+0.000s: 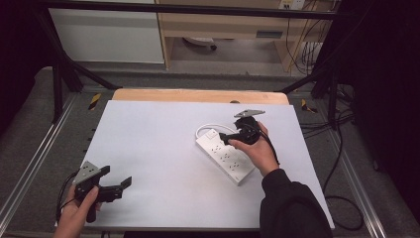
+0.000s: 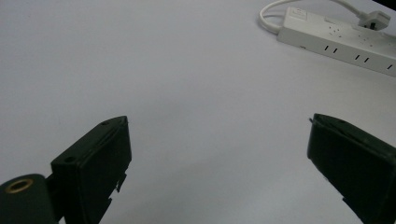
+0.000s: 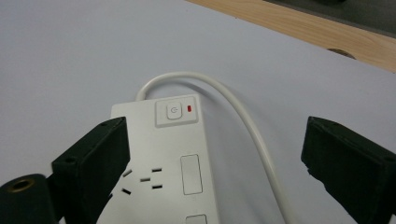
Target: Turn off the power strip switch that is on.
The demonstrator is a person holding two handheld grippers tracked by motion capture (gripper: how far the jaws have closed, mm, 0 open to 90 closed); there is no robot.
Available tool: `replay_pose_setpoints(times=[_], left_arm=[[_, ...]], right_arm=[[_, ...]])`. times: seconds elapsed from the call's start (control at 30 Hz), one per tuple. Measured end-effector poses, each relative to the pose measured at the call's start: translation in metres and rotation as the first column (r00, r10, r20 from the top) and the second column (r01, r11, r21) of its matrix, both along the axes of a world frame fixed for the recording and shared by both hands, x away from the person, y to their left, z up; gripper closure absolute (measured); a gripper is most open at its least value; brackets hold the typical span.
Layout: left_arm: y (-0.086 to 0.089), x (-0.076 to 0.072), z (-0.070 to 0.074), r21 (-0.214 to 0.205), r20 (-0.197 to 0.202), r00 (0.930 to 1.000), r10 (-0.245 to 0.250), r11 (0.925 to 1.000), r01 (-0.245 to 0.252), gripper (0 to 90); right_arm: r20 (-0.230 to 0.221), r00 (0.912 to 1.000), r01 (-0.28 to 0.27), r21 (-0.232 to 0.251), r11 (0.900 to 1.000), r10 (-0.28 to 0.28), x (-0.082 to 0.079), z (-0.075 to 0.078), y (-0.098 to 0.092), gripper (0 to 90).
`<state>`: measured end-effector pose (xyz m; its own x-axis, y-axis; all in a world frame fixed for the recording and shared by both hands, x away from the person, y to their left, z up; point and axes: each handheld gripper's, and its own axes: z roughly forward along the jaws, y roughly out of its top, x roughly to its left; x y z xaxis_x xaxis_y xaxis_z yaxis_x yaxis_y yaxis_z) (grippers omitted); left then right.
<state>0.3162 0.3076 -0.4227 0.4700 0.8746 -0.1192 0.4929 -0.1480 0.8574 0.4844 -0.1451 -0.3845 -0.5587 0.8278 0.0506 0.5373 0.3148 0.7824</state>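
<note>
**Two spread grippers, one white power strip**

Nearest the high camera, at about 7 o'clock on the table, the person's left hand (image 1: 74, 210) holds the black two-jaw left gripper (image 1: 125, 184) low over the pale grey table sheet (image 1: 158, 148). Its jaws stand wide apart with nothing between them; in the left gripper view the gap (image 2: 217, 154) frames bare sheet, and the strip lies well off toward 1 o'clock.

At about 4 o'clock a dark-sleeved right hand (image 1: 257, 148) carries the black right gripper (image 1: 225, 140), with its grey three-cornered plate (image 1: 249, 113) on top, just above the long white plastic power strip (image 1: 225, 158). The right gripper's jaws are likewise released, spread wider than the strip and gripping nothing (image 3: 215, 158).

The strip lies flat right of the table's centre, running diagonally from 10 o'clock to 4 o'clock. Its square power button (image 3: 173, 111) with a small red mark beside it sits at the far end, between the jaws in the right gripper view. The white round cable (image 3: 243, 121) leaves that end, loops over at 12 o'clock and runs down the strip's right side.

A strip of bare light wooden tabletop (image 1: 198, 95) shows beyond the sheet at 12 o'clock.
</note>
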Motion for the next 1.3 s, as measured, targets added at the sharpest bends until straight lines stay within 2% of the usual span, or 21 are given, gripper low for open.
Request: replay_pose_setpoints(times=[0.07, 0.33, 0.5, 0.8, 1.3], left_arm=[[0.000, 0.001, -0.001, 0.001, -0.005, 1.0000, 0.003, 1.0000, -0.003, 6.5], [0.001, 0.001, -0.001, 0.002, -0.006, 0.9998, 0.016, 0.9999, -0.016, 6.5], [0.000, 0.000, 0.000, 0.005, -0.005, 1.0000, 0.007, 1.0000, -0.007, 6.5], [0.001, 0.001, -0.001, 0.002, -0.011, 0.9999, 0.007, 1.0000, -0.007, 6.4], [-0.002, -0.001, -0.001, 0.011, 0.001, 1.0000, -0.007, 0.9999, 0.007, 6.4]], right_arm=[[0.017, 0.9999, 0.002, -0.006, 1.0000, -0.002, 0.000, 0.002, -0.001, 6.5], [0.050, 0.9986, 0.015, 0.042, 0.9990, -0.017, -0.003, 0.017, -0.013, 4.3], [0.055, 0.9980, 0.028, 0.032, 0.9991, -0.030, -0.006, 0.020, -0.020, 4.4], [0.081, 0.9959, 0.035, 0.058, 0.9977, -0.039, -0.012, 0.028, -0.033, 4.7], [0.112, 0.9916, 0.058, 0.070, 0.9959, -0.065, -0.030, 0.034, -0.058, 4.9]])
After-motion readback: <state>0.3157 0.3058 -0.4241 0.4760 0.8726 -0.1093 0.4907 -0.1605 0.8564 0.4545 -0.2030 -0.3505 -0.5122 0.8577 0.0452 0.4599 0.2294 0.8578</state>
